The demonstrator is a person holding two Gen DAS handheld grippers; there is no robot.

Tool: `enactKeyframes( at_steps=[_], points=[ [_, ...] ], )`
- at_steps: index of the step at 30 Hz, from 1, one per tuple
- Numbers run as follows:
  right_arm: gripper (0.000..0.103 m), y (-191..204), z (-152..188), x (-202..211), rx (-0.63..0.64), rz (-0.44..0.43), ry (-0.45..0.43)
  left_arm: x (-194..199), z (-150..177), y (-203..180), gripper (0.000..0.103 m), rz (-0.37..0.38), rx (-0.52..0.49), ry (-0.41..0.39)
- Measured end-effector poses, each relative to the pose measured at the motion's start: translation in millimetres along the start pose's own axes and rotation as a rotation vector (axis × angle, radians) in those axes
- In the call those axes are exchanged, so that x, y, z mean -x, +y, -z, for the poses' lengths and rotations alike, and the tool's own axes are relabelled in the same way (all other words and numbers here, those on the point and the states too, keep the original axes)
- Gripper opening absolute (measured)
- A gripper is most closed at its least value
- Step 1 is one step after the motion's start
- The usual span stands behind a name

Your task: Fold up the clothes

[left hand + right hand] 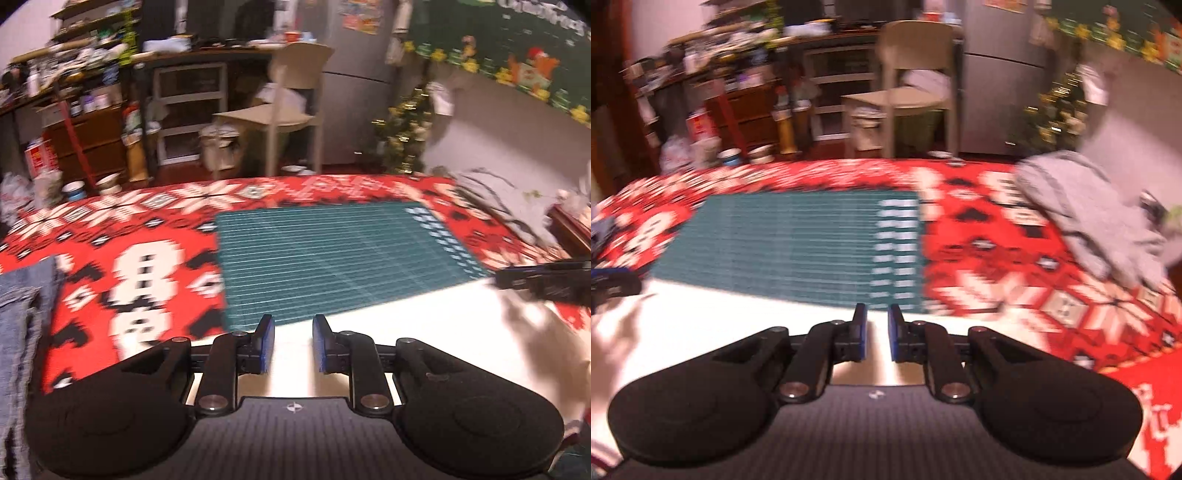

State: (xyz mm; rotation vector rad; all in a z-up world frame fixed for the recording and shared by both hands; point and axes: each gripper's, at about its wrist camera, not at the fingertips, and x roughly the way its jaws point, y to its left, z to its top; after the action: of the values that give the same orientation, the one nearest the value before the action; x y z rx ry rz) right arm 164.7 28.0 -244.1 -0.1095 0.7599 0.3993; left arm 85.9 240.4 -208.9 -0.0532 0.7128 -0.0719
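left gripper (293, 332): fingers slightly spread, nothing pinched | right gripper (877, 323): narrow gap, nothing pinched | white garment (424, 332): lower frame, under both grippers, overlapping green mat (332, 254) | denim (22, 332): left edge | grey garment (1089, 214): right side

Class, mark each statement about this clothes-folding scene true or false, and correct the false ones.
1. A green cutting mat lies on the red patterned cloth. True.
2. A white garment lies under both grippers. True.
3. The denim garment lies on the green mat. False: it lies on the red cloth, at the left edge of the left wrist view.
4. The grey garment is folded flat on the chair. False: it lies crumpled on the red cloth.
5. A pale chair stands beyond the table. True.
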Motion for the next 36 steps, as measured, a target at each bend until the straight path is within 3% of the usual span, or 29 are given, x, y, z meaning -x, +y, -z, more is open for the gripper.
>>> enactKeyframes(
  at_steps=[4, 6, 9, 17, 19, 25, 31, 36],
  points=[
    [0.013, 31.2, 3.6, -0.4, 0.037, -0.072, 0.009, -8.6, 1.4, -17.5, 0.022, 0.039, -0.033, 0.023],
    [0.013, 40.6, 5.5, 2.2, 0.057, -0.076, 0.013, -10.8, 2.4, -22.8, 0.025, 0.02, -0.058, 0.043],
    [0.013, 33.7, 7.2, 5.4, 0.068, -0.037, 0.013, -6.1, 4.6, -18.2, 0.029, -0.005, -0.065, 0.052],
    [0.013, -21.4, 10.5, 16.9, -0.039, 0.1, 0.025, 14.1, 9.1, 10.0, 0.028, -0.046, 0.049, 0.099],
    [0.02, -15.1, 10.7, 20.2, -0.028, 0.091, 0.024, 17.1, 7.0, 10.1, 0.029, -0.039, 0.086, 0.106],
    [0.02, 39.1, 15.3, 23.9, 0.055, -0.066, 0.029, 17.2, 9.1, -10.8, 0.031, -0.001, 0.071, 0.104],
    [0.02, 37.9, 22.6, 30.4, 0.035, -0.042, 0.04, 21.6, 20.1, -20.1, 0.037, -0.059, 0.008, 0.103],
    [0.02, -4.0, 29.5, 44.2, -0.009, 0.091, 0.049, 31.8, 29.1, -0.2, 0.04, -0.083, 0.042, 0.104]
  ],
)
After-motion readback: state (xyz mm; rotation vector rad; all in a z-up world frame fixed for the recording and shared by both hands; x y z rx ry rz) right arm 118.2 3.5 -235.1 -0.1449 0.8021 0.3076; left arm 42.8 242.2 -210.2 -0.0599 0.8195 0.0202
